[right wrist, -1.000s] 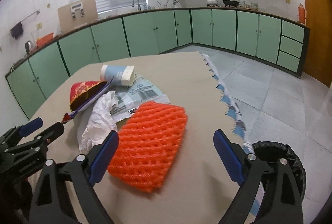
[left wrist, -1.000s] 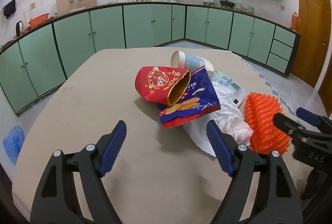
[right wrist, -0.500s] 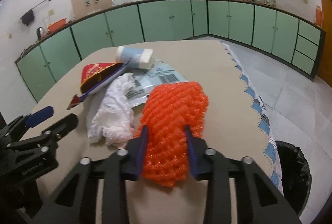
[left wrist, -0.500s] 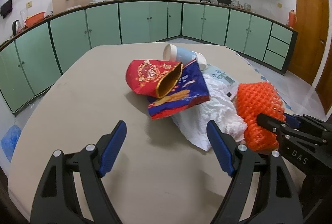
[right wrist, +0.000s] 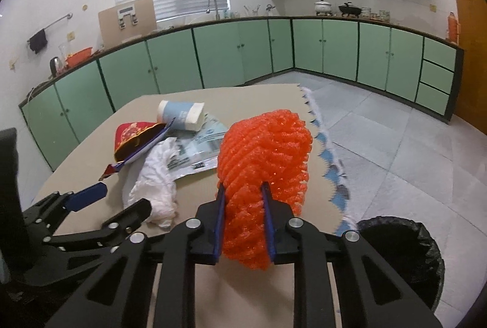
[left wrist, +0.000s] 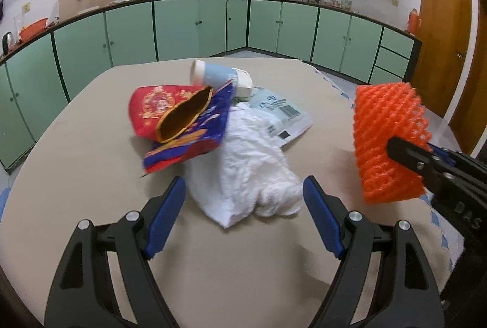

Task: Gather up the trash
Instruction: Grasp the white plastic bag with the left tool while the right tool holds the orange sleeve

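Observation:
My right gripper [right wrist: 242, 188] has its jaws closing on an orange foam net [right wrist: 264, 151], and the pads squeeze its lower part. The net [left wrist: 386, 139] hangs clear above the table's right side. My left gripper [left wrist: 243, 185] is open just short of a crumpled white paper [left wrist: 252, 169], with nothing between its pads. Behind the paper lie a red packet [left wrist: 158, 106], a blue snack bag [left wrist: 194, 142], a tipped blue-and-white cup [left wrist: 213, 75] and a grey mailer bag [left wrist: 280, 109].
The trash lies on a beige table [left wrist: 91, 160] with a scalloped cloth edge on the right. A black-lined bin [right wrist: 401, 261] stands on the floor beside that edge. Green kitchen cabinets run along the far walls.
The right gripper went from wide open around the orange net to squeezing it, then raised it off the table. The left gripper moved in towards the white paper, still open.

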A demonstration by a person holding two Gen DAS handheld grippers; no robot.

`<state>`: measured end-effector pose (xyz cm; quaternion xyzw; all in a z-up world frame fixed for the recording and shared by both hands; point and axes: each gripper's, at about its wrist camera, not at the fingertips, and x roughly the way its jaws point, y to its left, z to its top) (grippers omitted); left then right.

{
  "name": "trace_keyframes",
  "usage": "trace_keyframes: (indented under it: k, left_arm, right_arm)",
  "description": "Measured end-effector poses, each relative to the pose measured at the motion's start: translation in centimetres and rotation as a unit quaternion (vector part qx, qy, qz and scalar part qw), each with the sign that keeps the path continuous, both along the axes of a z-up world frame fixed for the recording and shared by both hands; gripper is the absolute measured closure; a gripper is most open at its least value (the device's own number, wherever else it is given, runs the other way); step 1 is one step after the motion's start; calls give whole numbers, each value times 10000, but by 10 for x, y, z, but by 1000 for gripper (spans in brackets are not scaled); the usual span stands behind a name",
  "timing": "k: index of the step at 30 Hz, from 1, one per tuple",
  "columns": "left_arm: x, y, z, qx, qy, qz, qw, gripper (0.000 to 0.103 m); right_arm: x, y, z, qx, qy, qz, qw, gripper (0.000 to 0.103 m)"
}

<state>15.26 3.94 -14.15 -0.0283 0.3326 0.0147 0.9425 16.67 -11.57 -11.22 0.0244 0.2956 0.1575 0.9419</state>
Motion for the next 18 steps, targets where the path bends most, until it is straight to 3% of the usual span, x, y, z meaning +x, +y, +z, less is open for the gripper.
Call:
trace_keyframes:
  k: [3,5,9,18]
  left_arm:
    - [7,-5,-4,-46,113,35,9999,26]
    - [12,-8,-7,-19,209,64,9998,34]
    - [17,-8,-14,-147,431,58,9989,60]
    - [6,-5,-11,-176,334,110,9992,79]
  right_arm:
    - [1,-8,-3,22,36,-78,10000,82]
    - [3,-12,-7,55,80,-127,9999,82]
    - [4,-16,-11,93,119,-136,9998,82]
    - [-1,-16,-11,52,42,-54,10000,82]
